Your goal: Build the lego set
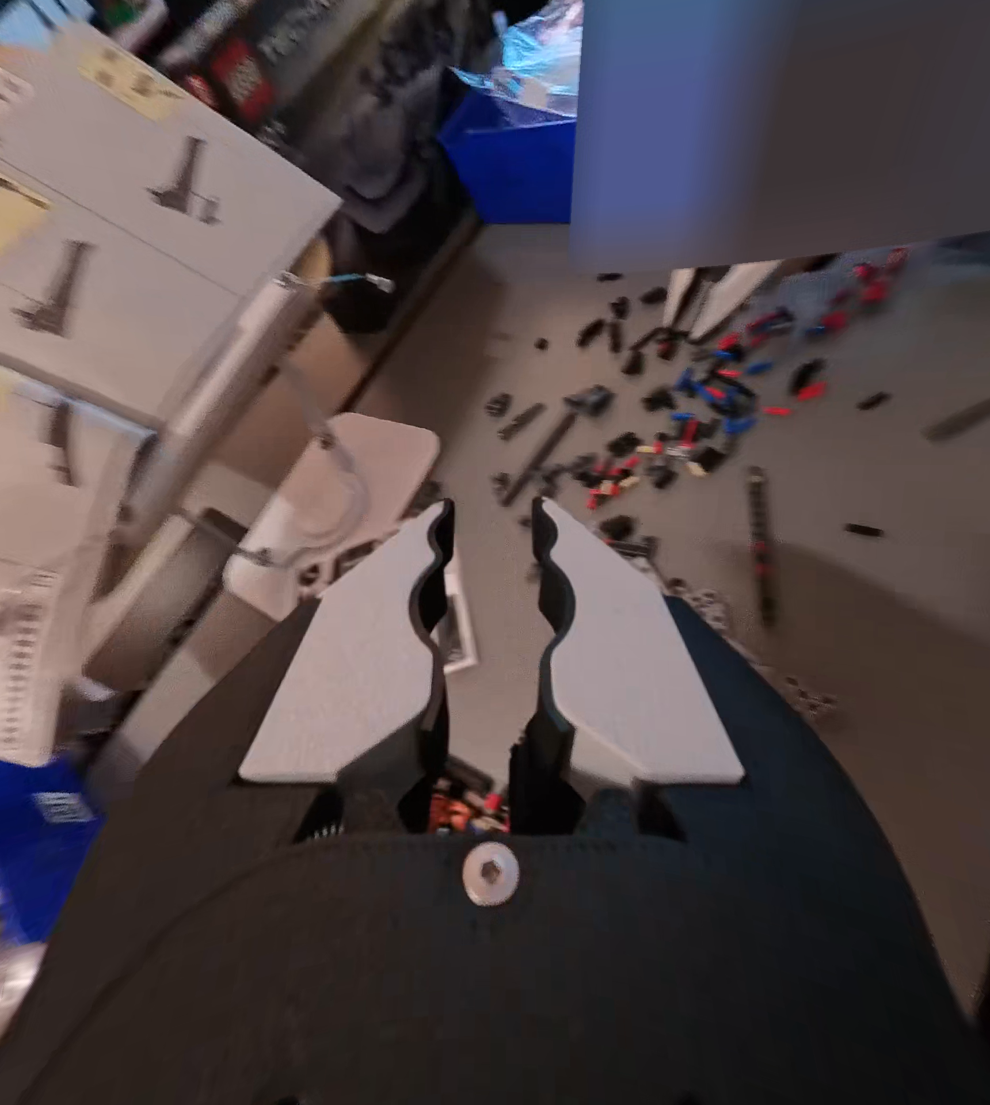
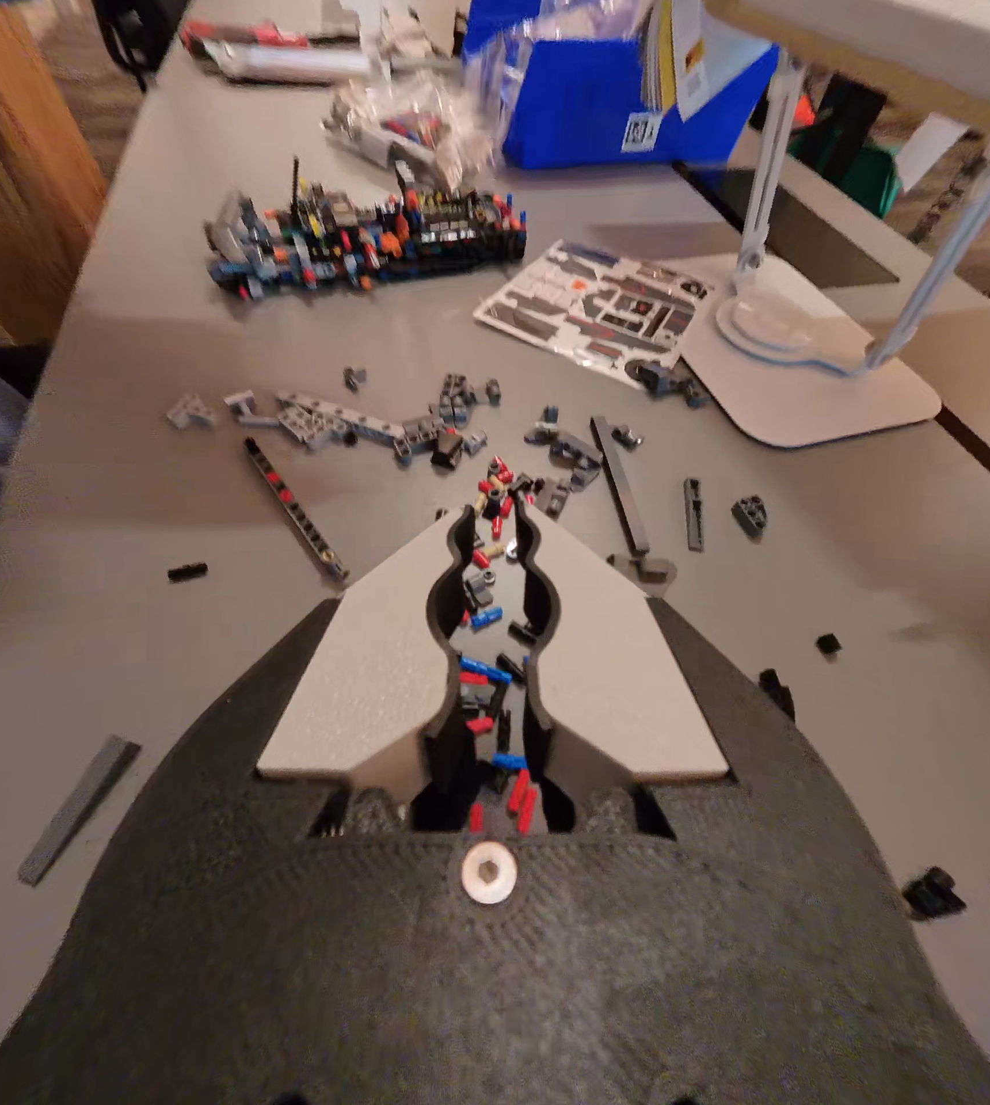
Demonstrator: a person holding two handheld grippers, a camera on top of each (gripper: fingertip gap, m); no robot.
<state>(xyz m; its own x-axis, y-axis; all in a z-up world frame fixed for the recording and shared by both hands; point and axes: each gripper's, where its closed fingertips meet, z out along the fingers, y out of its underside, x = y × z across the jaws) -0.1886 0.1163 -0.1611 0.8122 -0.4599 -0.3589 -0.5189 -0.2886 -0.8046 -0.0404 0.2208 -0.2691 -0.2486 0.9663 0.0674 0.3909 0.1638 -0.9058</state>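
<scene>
A partly built dark Lego model (image 2: 361, 239) with many coloured bits lies at the back of the grey table (image 2: 181, 335). Loose grey pieces (image 2: 331, 418) and small red and blue pins (image 2: 495, 478) lie in front of my right gripper (image 2: 494, 511), which hovers over them, narrowly open and empty. My left gripper (image 1: 494, 508) is open and empty, held above the table. Scattered black, red and blue pieces (image 1: 678, 418) lie ahead and to its right. A white instruction booklet (image 1: 92, 269) stands open to its left.
A sticker sheet (image 2: 594, 305), a white lamp base (image 2: 809, 382), a blue bin (image 2: 588, 101) and plastic bags (image 2: 409, 125) lie at the back. A long black beam (image 2: 295, 508) and a grey flat strip (image 2: 77, 807) lie at the left. The lamp base (image 1: 361, 478) is near the left gripper. Tip to tip, the grippers are about 20 centimeters apart. Between my left fingertips and the partly built dark Lego model (image 2: 361, 239) there is roughly 20 centimeters.
</scene>
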